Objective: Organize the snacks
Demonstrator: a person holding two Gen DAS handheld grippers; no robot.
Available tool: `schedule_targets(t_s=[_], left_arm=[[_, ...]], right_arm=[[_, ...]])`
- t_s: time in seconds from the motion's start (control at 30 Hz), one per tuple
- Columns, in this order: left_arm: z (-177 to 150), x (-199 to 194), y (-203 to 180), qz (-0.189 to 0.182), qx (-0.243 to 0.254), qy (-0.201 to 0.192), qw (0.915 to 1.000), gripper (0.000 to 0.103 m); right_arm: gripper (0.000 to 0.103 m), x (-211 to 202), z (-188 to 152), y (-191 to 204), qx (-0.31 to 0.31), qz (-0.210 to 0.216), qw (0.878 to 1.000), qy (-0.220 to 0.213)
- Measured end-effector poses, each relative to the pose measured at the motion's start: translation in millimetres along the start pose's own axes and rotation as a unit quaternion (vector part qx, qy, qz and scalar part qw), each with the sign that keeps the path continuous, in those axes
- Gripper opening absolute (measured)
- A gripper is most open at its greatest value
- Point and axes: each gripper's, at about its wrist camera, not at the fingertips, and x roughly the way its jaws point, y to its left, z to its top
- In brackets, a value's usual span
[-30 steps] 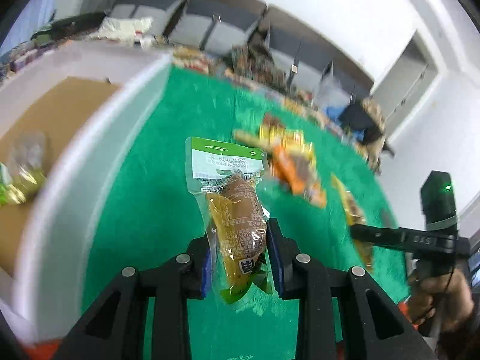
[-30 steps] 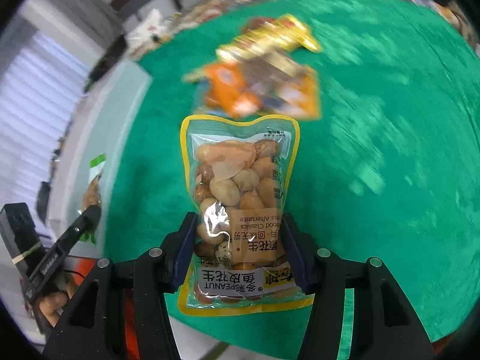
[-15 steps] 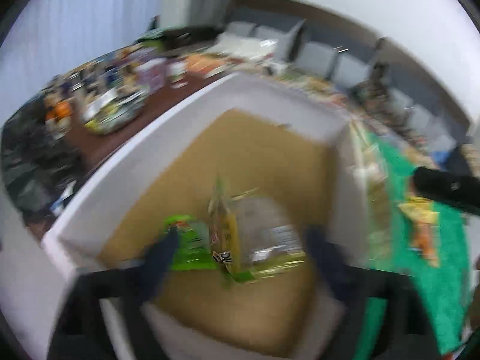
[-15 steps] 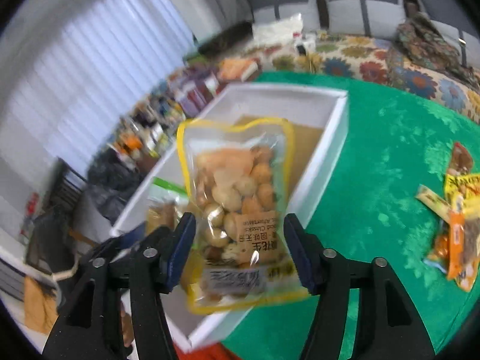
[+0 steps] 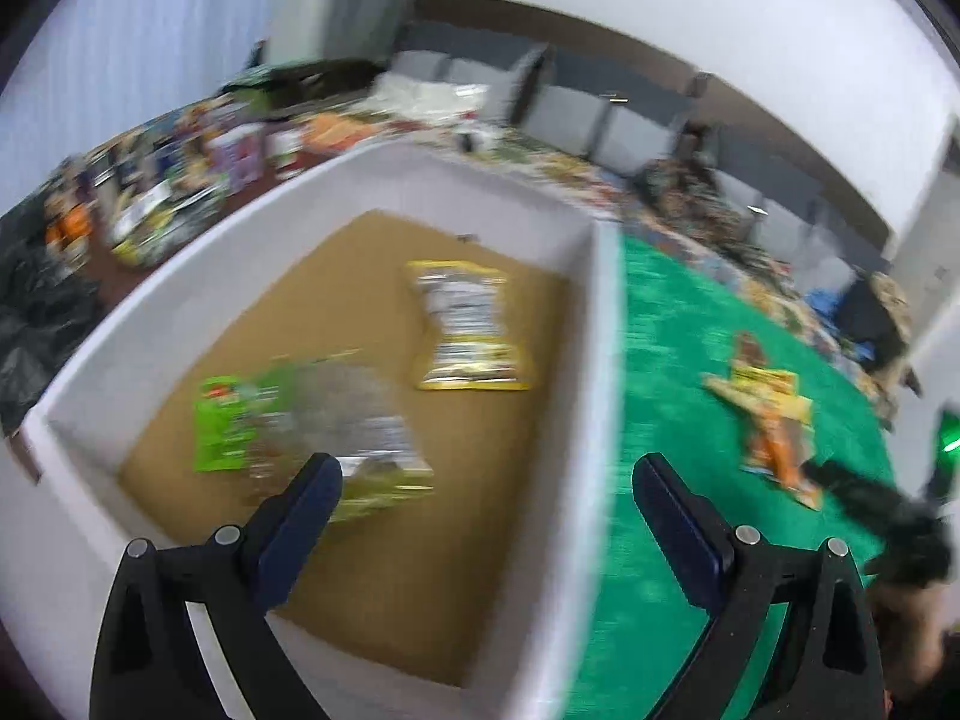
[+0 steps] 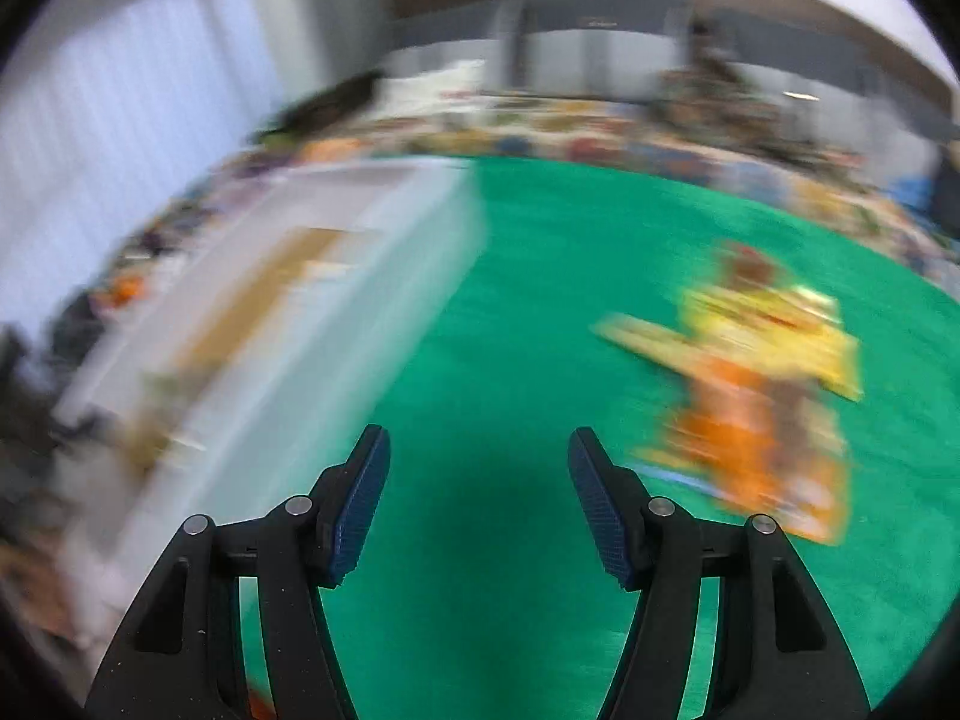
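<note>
A white box (image 5: 594,360) with a brown cardboard floor fills the left wrist view. On that floor lie a yellow-edged peanut pack (image 5: 468,327) and, nearer to me, blurred green-topped packets (image 5: 288,432). My left gripper (image 5: 486,480) hangs above the box's near right part, jaws wide open and empty. My right gripper (image 6: 480,456) is open with nothing between its fingers, over the green cloth (image 6: 528,300). The box (image 6: 312,300) is to its left and a blurred pile of yellow and orange snacks (image 6: 750,384) to its right. The same pile (image 5: 768,420) shows in the left wrist view.
Beyond the box's far left wall is a table crowded with goods (image 5: 168,192). Grey chairs (image 5: 600,114) line the back wall. The right gripper's dark blurred body (image 5: 870,504) and a person's hand (image 5: 918,660) sit at the lower right of the left wrist view.
Both grippers have let go of their packets, which now lie in the box. The left jaws have opened wide. The right gripper has swung right, away from the box and over the green cloth.
</note>
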Motion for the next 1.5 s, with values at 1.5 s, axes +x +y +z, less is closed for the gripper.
schedule_targets(t_s=[1.5], left_arm=[[-98,191,-220,0.013,0.175,0.08,0.9812,0.103]], right_arm=[[0.08,-28,-146,-233,0.14,-0.197,0.97,0.007]])
